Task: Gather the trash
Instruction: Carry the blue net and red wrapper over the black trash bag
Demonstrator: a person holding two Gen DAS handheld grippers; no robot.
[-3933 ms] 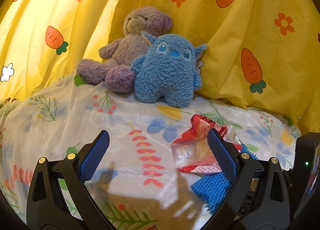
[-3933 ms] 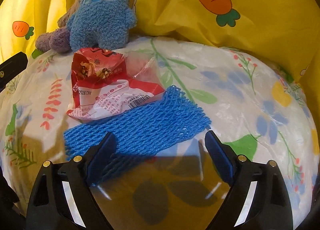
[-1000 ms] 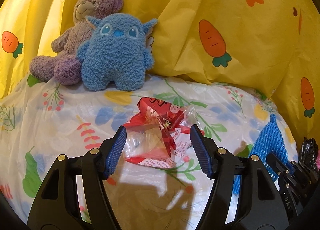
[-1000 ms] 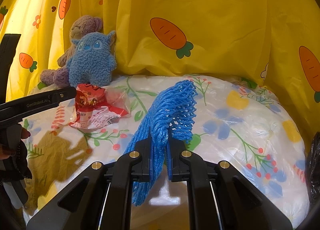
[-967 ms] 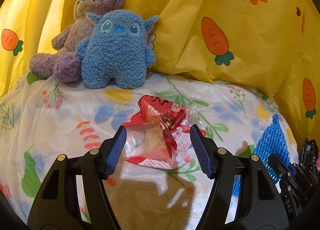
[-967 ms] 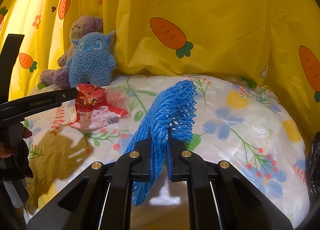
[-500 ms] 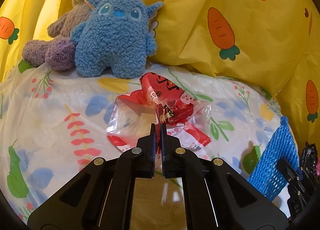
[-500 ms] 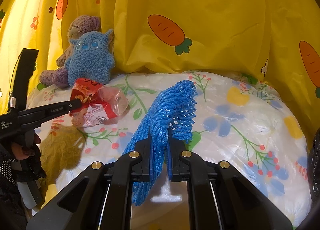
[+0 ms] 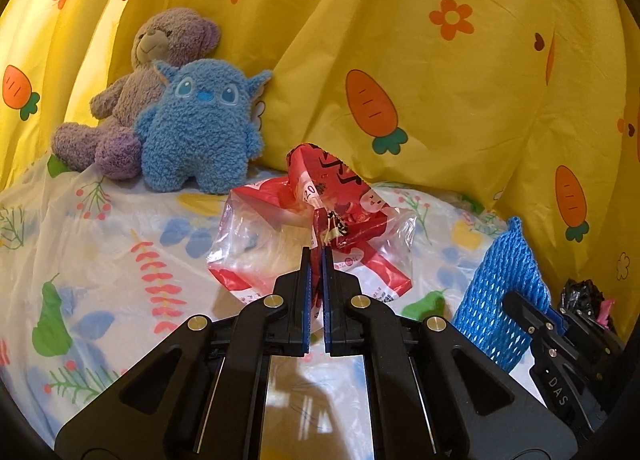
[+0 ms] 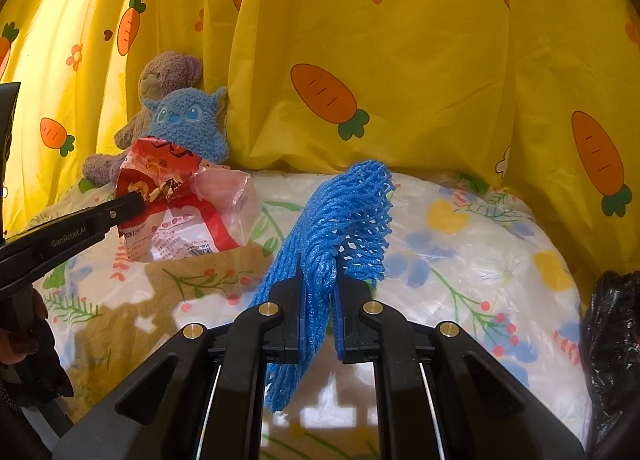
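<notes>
**A:** Trash check, biggest first: 1 blue foam net (image 10: 340, 220), 1 red snack wrapper (image 9: 320, 228). Both soft, super light imo. Wrapper's crinkly, prob slippery, so pinch a fold near the middle.

**B:** Yep. Left hand-held gripper (image 9: 315, 256) is clenched on the wrapper, lifted just above the bed cover (image 9: 120, 244). Right hand-held gripper (image 10: 319, 272) is clamped on the net mid-length, ends flopping. Also 2 plush toys, 1 black bag (image 10: 612, 340) on the right.

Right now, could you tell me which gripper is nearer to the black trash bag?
Right. The black trash bag sits just beside the right gripper, which holds the blue foam net; the left gripper, clamping the red wrapper, is farther away.
</notes>
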